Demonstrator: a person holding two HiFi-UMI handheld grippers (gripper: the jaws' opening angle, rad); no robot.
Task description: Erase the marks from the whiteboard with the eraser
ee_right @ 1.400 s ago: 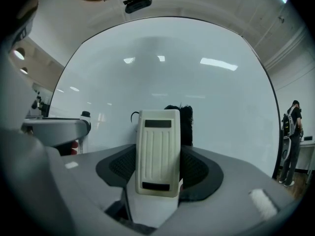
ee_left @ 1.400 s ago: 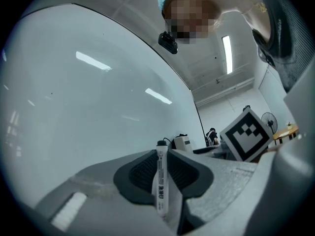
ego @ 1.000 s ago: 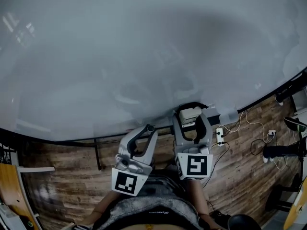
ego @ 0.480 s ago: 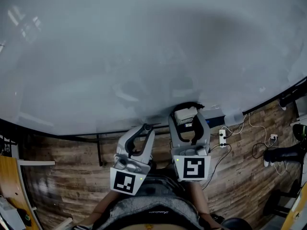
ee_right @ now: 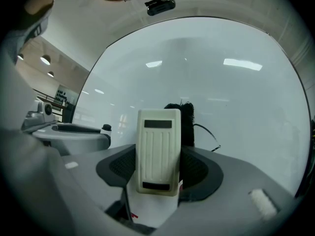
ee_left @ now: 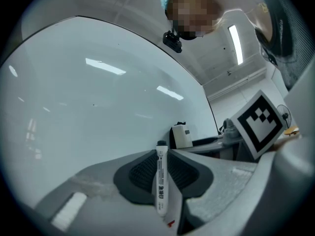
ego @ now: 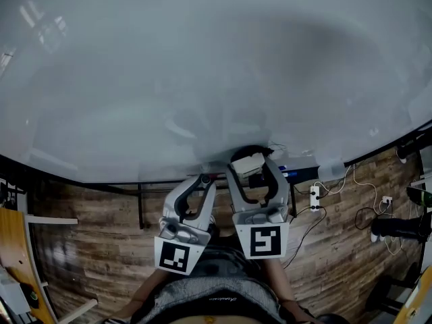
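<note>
At the lower edge of the whiteboard, right gripper is clamped on the eraser. In the right gripper view the eraser stands upright between the jaws, cream plastic back to camera, black felt toward the board; contact with the board can't be told. Left gripper sits just beside it, lower, jaws closed on a white marker, cap end pointing at the board. Wood floor below, power strip to the right.
</note>
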